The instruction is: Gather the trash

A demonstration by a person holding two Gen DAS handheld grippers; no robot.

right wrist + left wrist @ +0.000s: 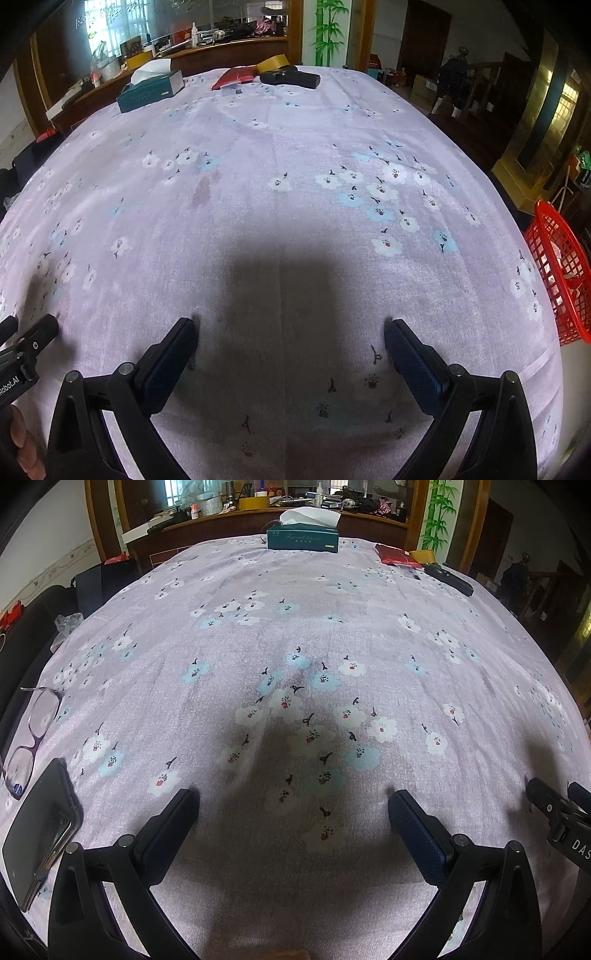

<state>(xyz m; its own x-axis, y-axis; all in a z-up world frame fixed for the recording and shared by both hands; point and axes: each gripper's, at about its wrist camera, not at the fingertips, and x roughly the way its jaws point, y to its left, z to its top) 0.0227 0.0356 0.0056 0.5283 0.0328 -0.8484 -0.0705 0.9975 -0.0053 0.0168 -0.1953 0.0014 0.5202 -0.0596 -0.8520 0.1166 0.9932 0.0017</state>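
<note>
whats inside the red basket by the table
Through the mesh of the red basket, some pale, crumpled-looking pieces show. What they are is unclear, and its bottom is cut off by the tablecloth edge.

Ahead of my left tool [293, 801] and right tool [290, 330] the table [295, 147] lies bare. A phone [37, 834] and glasses [31, 734] crowd the left edge; a tissue box [303, 539] and black case [290, 79] line the far edge.

The right gripper [290, 326] is spread wide over the flowered cloth [258, 155], nothing between its fingers. Far ahead to the left lies a tissue box [149, 92]; off the table's right edge stands a red basket [561, 273]
</note>
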